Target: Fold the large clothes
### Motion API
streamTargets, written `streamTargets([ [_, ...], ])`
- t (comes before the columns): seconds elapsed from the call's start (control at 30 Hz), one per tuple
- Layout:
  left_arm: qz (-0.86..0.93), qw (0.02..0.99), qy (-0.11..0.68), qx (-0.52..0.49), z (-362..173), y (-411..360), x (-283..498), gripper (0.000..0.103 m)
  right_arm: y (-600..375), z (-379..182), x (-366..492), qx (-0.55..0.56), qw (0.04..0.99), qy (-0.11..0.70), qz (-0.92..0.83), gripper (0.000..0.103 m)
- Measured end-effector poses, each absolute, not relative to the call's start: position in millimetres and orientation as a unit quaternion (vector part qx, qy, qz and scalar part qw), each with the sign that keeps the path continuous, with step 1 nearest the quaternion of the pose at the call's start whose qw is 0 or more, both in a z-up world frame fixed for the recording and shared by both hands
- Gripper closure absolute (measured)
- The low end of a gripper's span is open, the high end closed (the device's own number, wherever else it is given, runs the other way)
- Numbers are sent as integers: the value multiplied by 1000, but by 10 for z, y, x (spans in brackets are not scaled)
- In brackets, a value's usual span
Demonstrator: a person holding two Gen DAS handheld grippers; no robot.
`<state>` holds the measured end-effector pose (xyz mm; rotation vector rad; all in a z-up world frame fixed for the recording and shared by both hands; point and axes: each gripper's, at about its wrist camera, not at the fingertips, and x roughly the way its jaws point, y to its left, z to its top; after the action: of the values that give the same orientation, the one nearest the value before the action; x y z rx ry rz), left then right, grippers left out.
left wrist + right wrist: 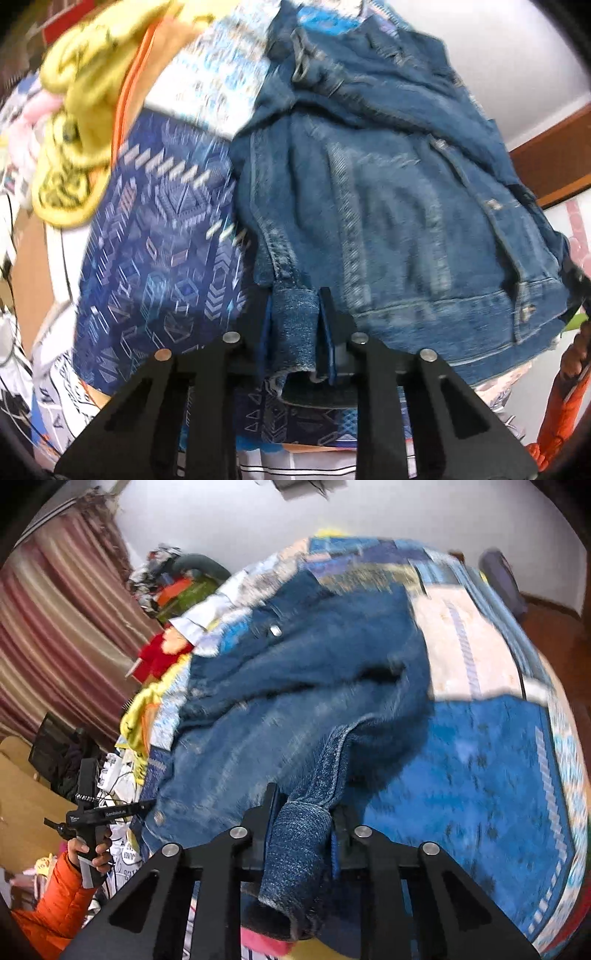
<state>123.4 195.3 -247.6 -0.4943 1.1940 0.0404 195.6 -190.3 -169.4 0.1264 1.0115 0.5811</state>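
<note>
A denim jacket (388, 206) lay spread across a bed under a blue patterned bedspread (155, 258). The left tongs (295, 325) pinched one folded cuff at the bottom centre of the left view, while the right tongs (303, 823) pinched the other cuff (295, 860) low in the right view. A yellow garment (77, 122) crowded the upper left of the left view. A striped curtain (62, 635) hung at the far left of the right view, above an orange sleeve (55, 904).
</note>
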Motion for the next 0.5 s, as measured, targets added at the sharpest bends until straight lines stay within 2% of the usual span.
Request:
streamTargets([
  [0.37,12,897,401,-183,-1183,1951,1683,84,-1569,-1214,2511,46,868,400,291,88],
  [0.5,30,913,369,-171,-965,2100,1997,84,-1547,-1041,2869,53,885,372,274,89],
])
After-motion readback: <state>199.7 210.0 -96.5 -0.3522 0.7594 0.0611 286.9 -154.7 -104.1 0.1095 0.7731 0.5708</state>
